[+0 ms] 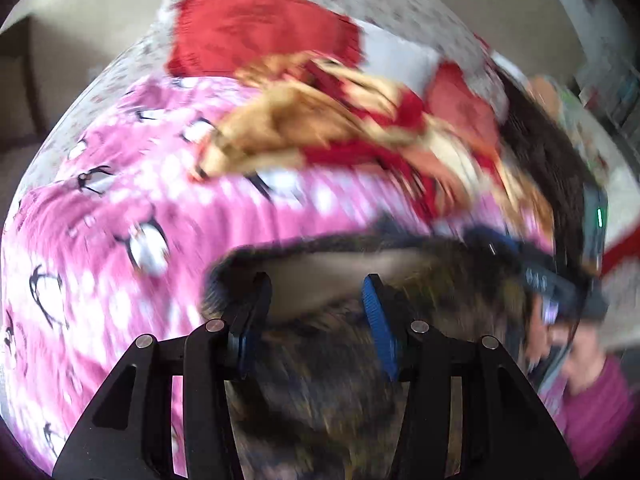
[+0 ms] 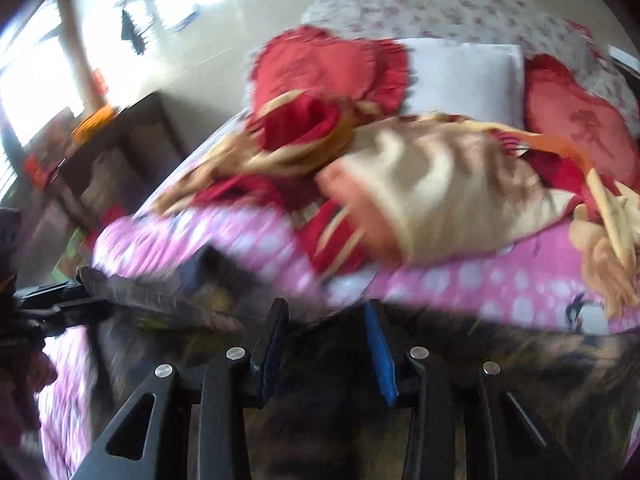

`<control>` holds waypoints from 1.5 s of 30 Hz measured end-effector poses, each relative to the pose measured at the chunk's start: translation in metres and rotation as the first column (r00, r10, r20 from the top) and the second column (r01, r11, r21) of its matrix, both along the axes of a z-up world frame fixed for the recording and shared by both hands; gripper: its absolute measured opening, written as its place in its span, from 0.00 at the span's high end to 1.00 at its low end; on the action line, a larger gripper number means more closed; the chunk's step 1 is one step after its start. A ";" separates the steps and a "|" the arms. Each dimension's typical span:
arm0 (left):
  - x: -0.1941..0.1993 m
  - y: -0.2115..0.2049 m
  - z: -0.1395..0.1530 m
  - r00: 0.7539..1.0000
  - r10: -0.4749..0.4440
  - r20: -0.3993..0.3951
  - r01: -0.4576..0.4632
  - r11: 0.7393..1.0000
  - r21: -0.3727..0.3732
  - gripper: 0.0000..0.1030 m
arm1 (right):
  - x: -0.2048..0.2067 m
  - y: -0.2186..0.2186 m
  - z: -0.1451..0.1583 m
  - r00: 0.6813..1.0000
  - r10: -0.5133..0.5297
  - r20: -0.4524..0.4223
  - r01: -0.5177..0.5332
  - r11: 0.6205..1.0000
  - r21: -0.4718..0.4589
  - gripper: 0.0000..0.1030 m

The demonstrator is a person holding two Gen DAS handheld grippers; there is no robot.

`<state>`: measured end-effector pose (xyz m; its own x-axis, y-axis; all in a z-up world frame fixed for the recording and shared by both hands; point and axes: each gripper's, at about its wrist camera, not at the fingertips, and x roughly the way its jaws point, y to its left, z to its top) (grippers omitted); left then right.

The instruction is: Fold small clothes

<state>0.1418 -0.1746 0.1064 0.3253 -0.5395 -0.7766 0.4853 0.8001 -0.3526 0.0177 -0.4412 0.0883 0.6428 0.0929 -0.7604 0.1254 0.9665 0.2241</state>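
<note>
A dark patterned garment (image 1: 320, 360) with a beige inner side lies on the pink penguin blanket (image 1: 100, 220), right under both grippers. My left gripper (image 1: 316, 292) hovers over its upper edge with its jaws apart, the cloth showing in the gap and no pad pressing on it. In the left wrist view the right gripper (image 1: 560, 284) is at the garment's right end. My right gripper (image 2: 328, 320) also stands open over the same garment (image 2: 500, 368). The left gripper (image 2: 48, 308) shows at that garment's left corner. Both views are blurred by motion.
A crumpled red and gold cloth (image 1: 320, 132) (image 2: 440, 184) lies just beyond the garment. Red frilled cushions (image 1: 248, 20) (image 2: 332, 68) and a white pillow (image 2: 464, 76) sit at the bed's far end. Dark furniture (image 2: 104, 168) stands left of the bed. A hand in a pink sleeve (image 1: 600, 384) holds the right gripper.
</note>
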 end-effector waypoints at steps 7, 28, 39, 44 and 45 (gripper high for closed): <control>-0.018 0.034 0.009 0.999 -0.027 -0.027 0.024 0.997 -0.079 0.55 | -0.075 -0.051 0.034 0.985 -0.153 0.076 0.148 0.987 0.068 0.48; -0.155 0.101 -0.058 0.977 -0.054 -0.207 0.045 0.998 -0.049 0.49 | -0.289 -0.047 0.005 0.976 -0.204 -0.072 0.212 0.966 0.144 0.21; -0.160 0.099 -0.060 0.971 -0.087 -0.223 0.067 0.993 -0.094 0.88 | -0.295 -0.055 -0.014 0.961 -0.269 -0.068 0.277 0.929 0.244 0.95; -0.175 0.118 -0.022 0.984 -0.148 -0.101 0.148 0.989 -0.011 0.98 | -0.320 -0.053 0.012 0.970 -0.239 -0.033 0.241 0.944 0.226 0.96; -0.175 0.122 -0.022 0.985 -0.143 -0.098 0.144 0.990 0.001 0.98 | -0.323 -0.051 0.015 0.973 -0.228 -0.035 0.230 0.948 0.220 0.96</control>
<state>-0.0334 -0.0531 0.0842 0.1673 -0.5690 -0.8052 0.5591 0.7274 -0.3978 -0.3057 -0.4925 0.1031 0.6600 0.1104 -0.7431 0.3401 0.8381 0.4265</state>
